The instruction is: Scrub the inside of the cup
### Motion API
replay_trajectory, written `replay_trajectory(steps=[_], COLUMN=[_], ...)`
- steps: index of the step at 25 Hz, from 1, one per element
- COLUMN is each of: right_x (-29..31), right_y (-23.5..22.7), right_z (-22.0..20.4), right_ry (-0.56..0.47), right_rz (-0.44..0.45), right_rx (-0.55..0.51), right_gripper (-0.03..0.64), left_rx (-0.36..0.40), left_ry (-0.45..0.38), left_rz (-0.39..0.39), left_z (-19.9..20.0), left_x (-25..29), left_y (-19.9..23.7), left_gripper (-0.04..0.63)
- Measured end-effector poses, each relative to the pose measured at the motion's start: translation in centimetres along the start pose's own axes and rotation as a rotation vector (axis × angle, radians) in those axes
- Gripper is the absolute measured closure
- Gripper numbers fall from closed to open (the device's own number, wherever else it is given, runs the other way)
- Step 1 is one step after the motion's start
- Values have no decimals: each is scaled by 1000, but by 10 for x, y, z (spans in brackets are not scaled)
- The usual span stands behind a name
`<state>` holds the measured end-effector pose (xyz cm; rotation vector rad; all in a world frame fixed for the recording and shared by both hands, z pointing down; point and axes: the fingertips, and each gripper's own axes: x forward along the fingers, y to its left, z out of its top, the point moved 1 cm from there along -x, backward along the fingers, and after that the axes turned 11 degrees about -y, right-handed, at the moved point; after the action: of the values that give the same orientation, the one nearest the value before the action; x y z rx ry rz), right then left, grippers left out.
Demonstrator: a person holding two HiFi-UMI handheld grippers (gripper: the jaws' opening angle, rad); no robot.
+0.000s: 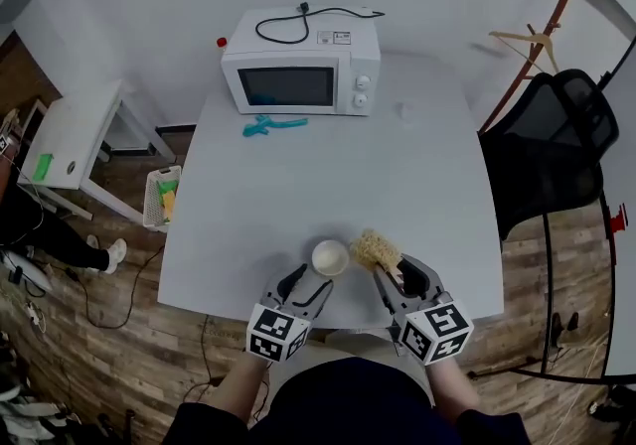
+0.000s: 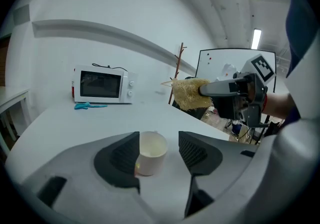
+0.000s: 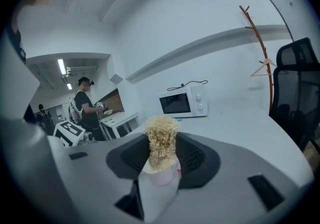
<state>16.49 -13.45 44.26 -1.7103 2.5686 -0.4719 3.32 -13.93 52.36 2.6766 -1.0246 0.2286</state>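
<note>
A small white cup [image 1: 330, 257] stands upright on the white table [image 1: 298, 185], near its front edge. My left gripper [image 1: 310, 282] is open with the cup [image 2: 151, 152] between its jaws; the left pad is against the cup's side and the right pad stands apart from it. My right gripper [image 1: 393, 269] is shut on a pale yellow fibrous scrubber [image 1: 376, 248], held just right of the cup and above the table. In the right gripper view the scrubber [image 3: 161, 140] sticks up between the pads. The left gripper view shows the scrubber [image 2: 189, 94] in the air, off to the right.
A white microwave [image 1: 301, 61] stands at the table's back, with a teal tool [image 1: 270, 124] in front of it. A black chair [image 1: 556, 135] and a wooden coat rack [image 1: 537, 36] are to the right. A side table [image 1: 70, 140] and a basket [image 1: 162, 197] are left.
</note>
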Motion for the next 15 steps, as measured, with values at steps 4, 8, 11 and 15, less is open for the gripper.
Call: replay_trajectory(steps=[4, 8, 11, 15], right_x=[5, 6, 5, 3], right_y=[-2, -3, -5, -6], right_z=[-3, -8, -12, -19], right_ry=[20, 31, 41, 60], right_rz=[32, 47, 49, 50], right_rx=[-1, 3, 10, 18], right_gripper=[459, 459, 459, 459], left_rx=[46, 38, 42, 62], left_ry=[42, 71, 61, 80], left_rz=[-11, -12, -33, -67], left_z=[-19, -38, -44, -56], left_x=[4, 8, 14, 25], left_y=[3, 8, 8, 10], left_gripper=[291, 261, 241, 213])
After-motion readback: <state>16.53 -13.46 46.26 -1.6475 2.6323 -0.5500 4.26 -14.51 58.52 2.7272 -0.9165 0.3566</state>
